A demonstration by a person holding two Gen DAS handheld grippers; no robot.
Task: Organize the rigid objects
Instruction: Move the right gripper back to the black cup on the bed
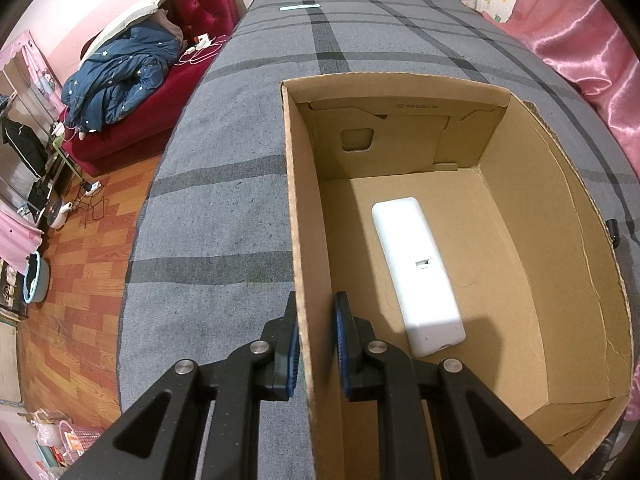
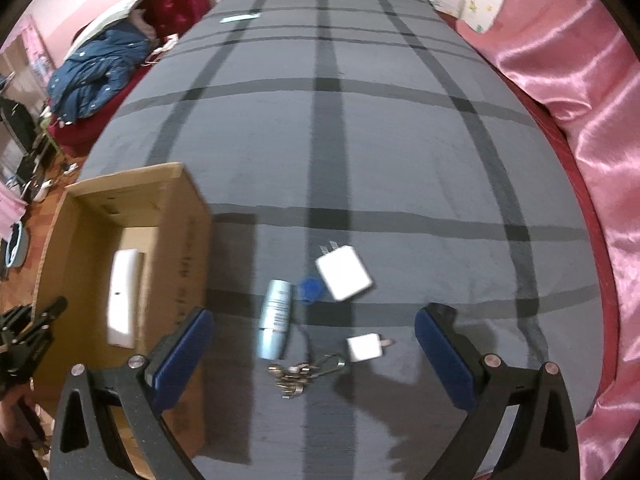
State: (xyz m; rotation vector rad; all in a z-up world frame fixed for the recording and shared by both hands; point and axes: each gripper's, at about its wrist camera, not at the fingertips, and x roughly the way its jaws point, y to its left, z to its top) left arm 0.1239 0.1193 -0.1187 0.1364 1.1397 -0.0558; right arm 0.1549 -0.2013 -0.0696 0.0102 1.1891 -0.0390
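The left gripper is clamped on the left wall of the cardboard box, which sits on the grey plaid bed. Inside, a white remote lies flat on the box floor, face down, its long axis running from the near wall toward the far wall, slightly slanted. The right gripper hangs with jaws wide apart over 4 things on the bed right of the box: a silver-blue tube lying lengthwise, a large white charger with prongs pointing away, a small white plug and a bunch of keys.

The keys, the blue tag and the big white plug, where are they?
keys (image 2: 298,376): right wrist view, middle of the bunch.
blue tag (image 2: 311,289): right wrist view, its round face.
big white plug (image 2: 344,277): right wrist view, flat white top.
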